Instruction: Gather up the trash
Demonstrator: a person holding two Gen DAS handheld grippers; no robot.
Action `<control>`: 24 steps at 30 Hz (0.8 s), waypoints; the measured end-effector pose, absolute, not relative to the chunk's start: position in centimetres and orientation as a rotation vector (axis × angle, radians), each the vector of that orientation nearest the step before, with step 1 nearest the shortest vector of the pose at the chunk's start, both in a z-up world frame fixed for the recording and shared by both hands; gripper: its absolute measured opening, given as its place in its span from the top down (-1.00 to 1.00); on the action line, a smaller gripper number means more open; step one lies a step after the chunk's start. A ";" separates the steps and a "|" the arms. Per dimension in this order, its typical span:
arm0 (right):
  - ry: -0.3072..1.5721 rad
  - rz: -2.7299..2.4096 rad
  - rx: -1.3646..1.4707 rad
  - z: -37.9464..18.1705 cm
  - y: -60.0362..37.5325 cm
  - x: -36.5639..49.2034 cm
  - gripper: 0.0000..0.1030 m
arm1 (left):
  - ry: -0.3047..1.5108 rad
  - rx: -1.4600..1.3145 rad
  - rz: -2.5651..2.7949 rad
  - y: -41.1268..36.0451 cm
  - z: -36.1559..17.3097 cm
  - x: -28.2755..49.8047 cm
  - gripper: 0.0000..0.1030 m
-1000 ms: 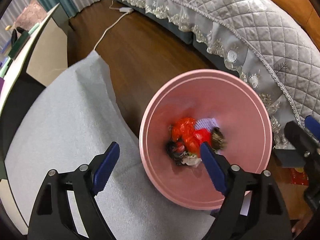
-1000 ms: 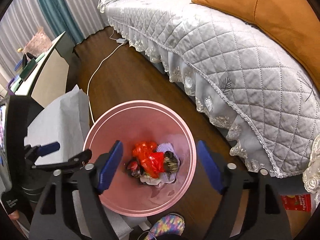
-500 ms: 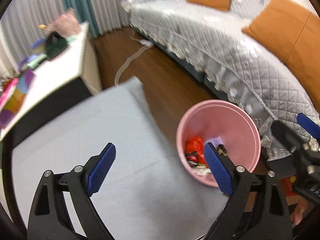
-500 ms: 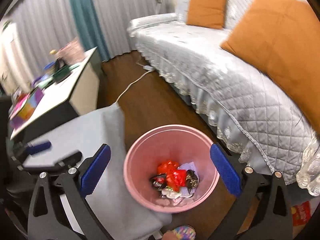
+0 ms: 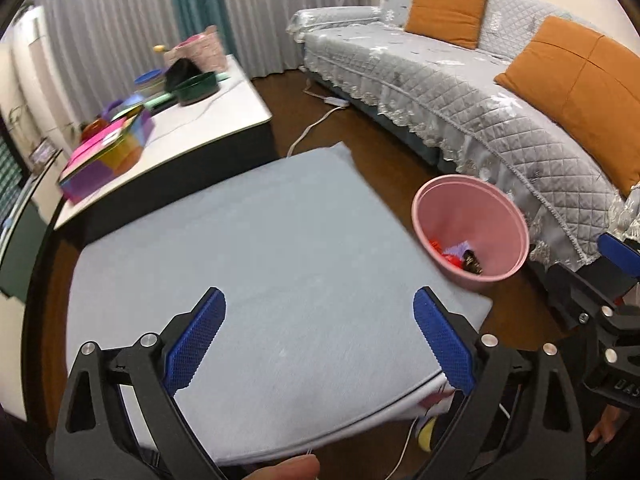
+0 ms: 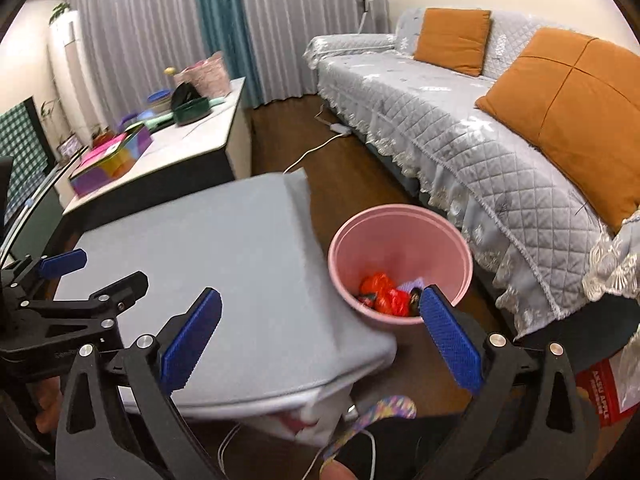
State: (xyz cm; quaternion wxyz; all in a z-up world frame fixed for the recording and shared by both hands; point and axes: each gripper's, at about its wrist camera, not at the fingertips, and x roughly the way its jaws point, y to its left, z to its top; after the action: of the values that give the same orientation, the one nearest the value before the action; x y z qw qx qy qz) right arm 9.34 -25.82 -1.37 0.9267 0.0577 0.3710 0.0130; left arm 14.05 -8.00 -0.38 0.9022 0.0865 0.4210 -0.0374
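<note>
A pink bin (image 5: pixel 472 200) stands on the wood floor between the grey-covered table (image 5: pixel 256 248) and the sofa; it also shows in the right wrist view (image 6: pixel 400 220). Red wrappers and other trash (image 6: pixel 384 296) lie at its bottom, partly seen in the left wrist view (image 5: pixel 460 258). My left gripper (image 5: pixel 318 332) is open and empty above the table's near part. My right gripper (image 6: pixel 320 334) is open and empty, above the table's right edge and the bin; it shows from the side in the left wrist view (image 5: pixel 608 280).
A grey quilted sofa (image 6: pixel 480 128) with orange cushions (image 6: pixel 572 120) runs along the right. A white counter (image 5: pixel 192 120) with a colourful box (image 5: pixel 108 156), a dark bowl and a pink bag stands behind the table. A white cable (image 6: pixel 316 148) lies on the floor.
Both grippers have risen and pulled back from over the bin. The view now takes in the whole table, counter and sofa. Both stay open and empty.
</note>
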 end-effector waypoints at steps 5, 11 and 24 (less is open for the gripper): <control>0.770 0.065 0.090 -1.2 -24.1 7.0 -0.90 | 0.892 0.130 -0.061 -6.0 -0.8 11.6 -0.78; 0.759 0.072 0.066 -0.8 -23.1 6.0 -0.90 | 0.875 0.127 -0.045 -5.5 -0.7 10.3 -0.78; 0.760 0.055 0.069 -0.6 -23.8 5.4 -0.90 | 0.871 0.140 -0.069 -6.0 -0.4 9.1 -0.78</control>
State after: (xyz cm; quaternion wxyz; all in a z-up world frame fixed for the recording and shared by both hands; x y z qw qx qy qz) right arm 5.36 -23.82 -0.62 0.9278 0.0334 0.3707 0.0267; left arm 9.14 -5.96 -0.36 0.9037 0.0680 0.4214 -0.0333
